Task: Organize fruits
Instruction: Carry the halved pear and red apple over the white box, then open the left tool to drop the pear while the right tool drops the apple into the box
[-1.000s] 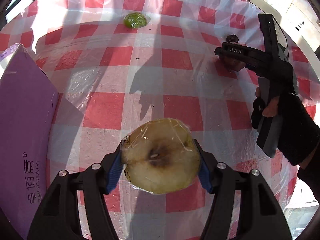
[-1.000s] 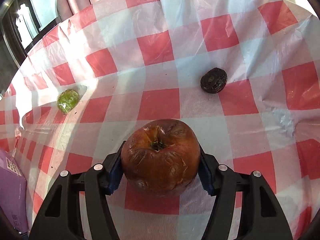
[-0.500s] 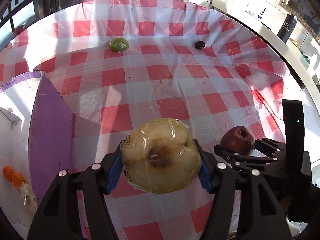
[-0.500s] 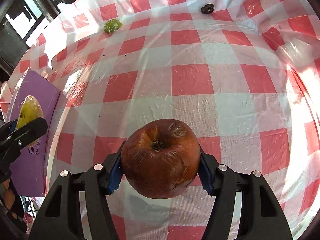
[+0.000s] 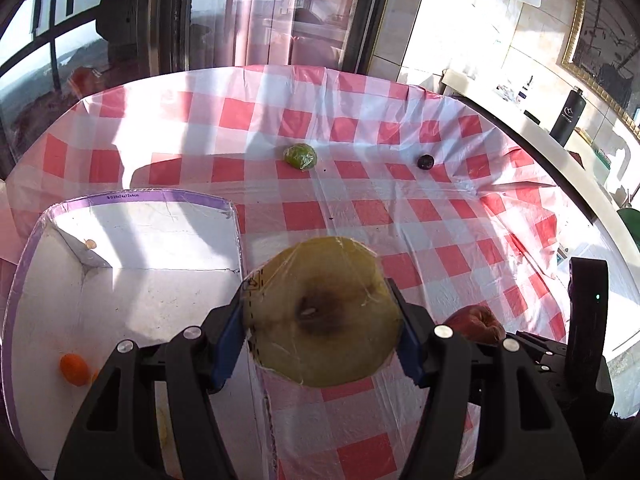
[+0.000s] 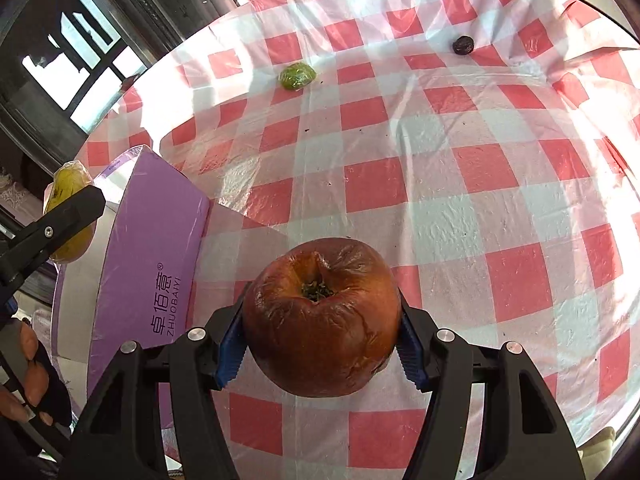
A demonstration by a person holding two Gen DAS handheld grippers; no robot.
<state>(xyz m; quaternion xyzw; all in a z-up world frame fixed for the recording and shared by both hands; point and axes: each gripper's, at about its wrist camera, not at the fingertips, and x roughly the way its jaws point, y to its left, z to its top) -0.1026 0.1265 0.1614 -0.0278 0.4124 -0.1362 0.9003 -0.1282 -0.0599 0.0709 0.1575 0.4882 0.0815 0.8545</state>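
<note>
My left gripper (image 5: 320, 336) is shut on a yellow half fruit wrapped in film (image 5: 322, 312), held over the right wall of an open purple box (image 5: 132, 200) with a white inside. A small orange fruit (image 5: 74, 368) lies in that box. My right gripper (image 6: 320, 340) is shut on a wrinkled red-brown apple (image 6: 322, 316), held above the checked cloth just right of the purple box (image 6: 152, 256). In the right wrist view the left gripper (image 6: 52, 228) with the yellow fruit (image 6: 68, 192) shows at the left edge. A green wrapped fruit (image 5: 300, 156) and a small dark fruit (image 5: 425, 161) lie far back on the table.
A red-and-white checked plastic cloth (image 6: 500, 208) covers the round table. Windows stand behind the table. A counter with a black bottle (image 5: 568, 118) runs along the right. A person's fingers (image 6: 32, 364) show at the lower left of the right wrist view.
Both grippers have risen and pulled back from the far fruits toward the purple box, each keeping its fruit. The box's white inside has come into the left wrist view.
</note>
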